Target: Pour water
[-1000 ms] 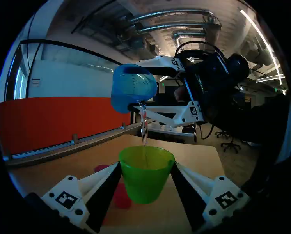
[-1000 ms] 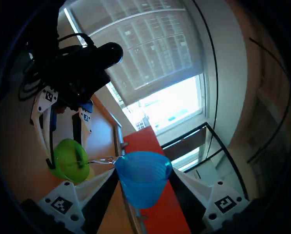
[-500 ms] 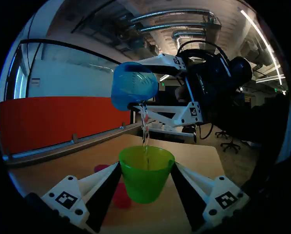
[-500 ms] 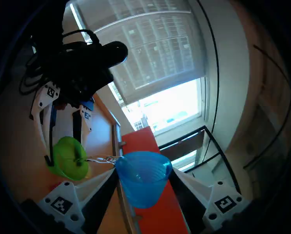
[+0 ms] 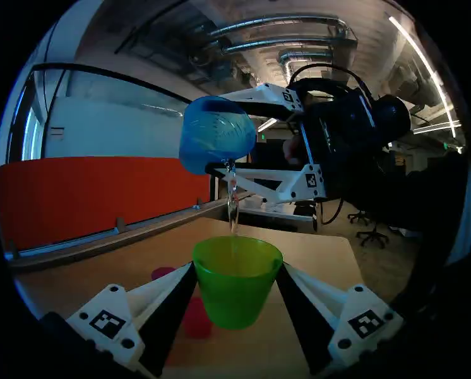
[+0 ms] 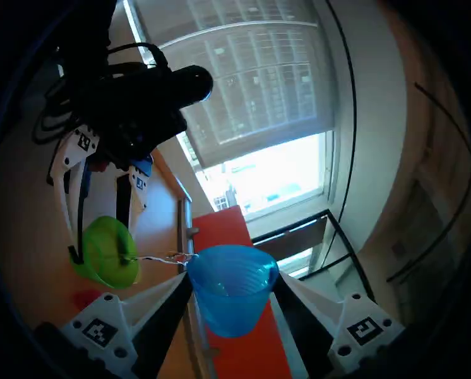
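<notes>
Green translucent plastic is sitting upright between two white fingers: the left gripper (image 5: 237, 273) is squeezing a green cup (image 5: 237, 290) by its sides, over the pale wooden table (image 5: 317, 252). Whether the cup's base is touching the table I cannot tell.

Directly above it, the right gripper (image 6: 233, 285) is clamping a blue cup (image 6: 231, 297) between both fingers and tipping it steeply on its side. A thin stream of water (image 5: 232, 201) is running from the blue cup's lower lip straight down into the green cup's open mouth; the two cups are standing apart, joined by the water alone.

Two small red things (image 5: 196, 317) are lying on the table just behind the left gripper's left finger. An orange-red partition (image 5: 96, 196) is running along the table's far edge.
</notes>
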Motion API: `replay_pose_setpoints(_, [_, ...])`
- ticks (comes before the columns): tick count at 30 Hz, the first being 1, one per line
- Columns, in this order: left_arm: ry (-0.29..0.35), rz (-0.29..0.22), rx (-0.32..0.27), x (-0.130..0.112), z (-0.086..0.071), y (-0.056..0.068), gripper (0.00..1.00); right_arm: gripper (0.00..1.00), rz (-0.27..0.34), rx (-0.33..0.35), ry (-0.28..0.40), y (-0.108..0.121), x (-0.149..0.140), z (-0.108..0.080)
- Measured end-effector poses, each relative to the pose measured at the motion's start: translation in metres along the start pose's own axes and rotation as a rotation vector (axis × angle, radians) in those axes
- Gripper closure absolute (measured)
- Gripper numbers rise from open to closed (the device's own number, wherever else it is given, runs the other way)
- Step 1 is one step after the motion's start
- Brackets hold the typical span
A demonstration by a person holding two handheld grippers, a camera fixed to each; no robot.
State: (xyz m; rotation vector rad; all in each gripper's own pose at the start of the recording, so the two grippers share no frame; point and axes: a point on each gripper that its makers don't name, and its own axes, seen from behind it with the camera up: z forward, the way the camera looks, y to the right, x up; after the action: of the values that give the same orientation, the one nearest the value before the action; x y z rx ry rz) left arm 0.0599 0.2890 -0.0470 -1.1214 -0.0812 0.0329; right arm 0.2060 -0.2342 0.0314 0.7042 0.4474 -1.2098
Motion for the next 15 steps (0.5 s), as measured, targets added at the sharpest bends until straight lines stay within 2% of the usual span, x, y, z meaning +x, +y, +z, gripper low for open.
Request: replay_pose_setpoints(15, [0.004, 0.004, 0.004, 0.0031, -0.0017, -0.0008, 0.14, 0.10, -0.041, -0.009, 0.006, 0.0058, 0.0051, 0.0014])
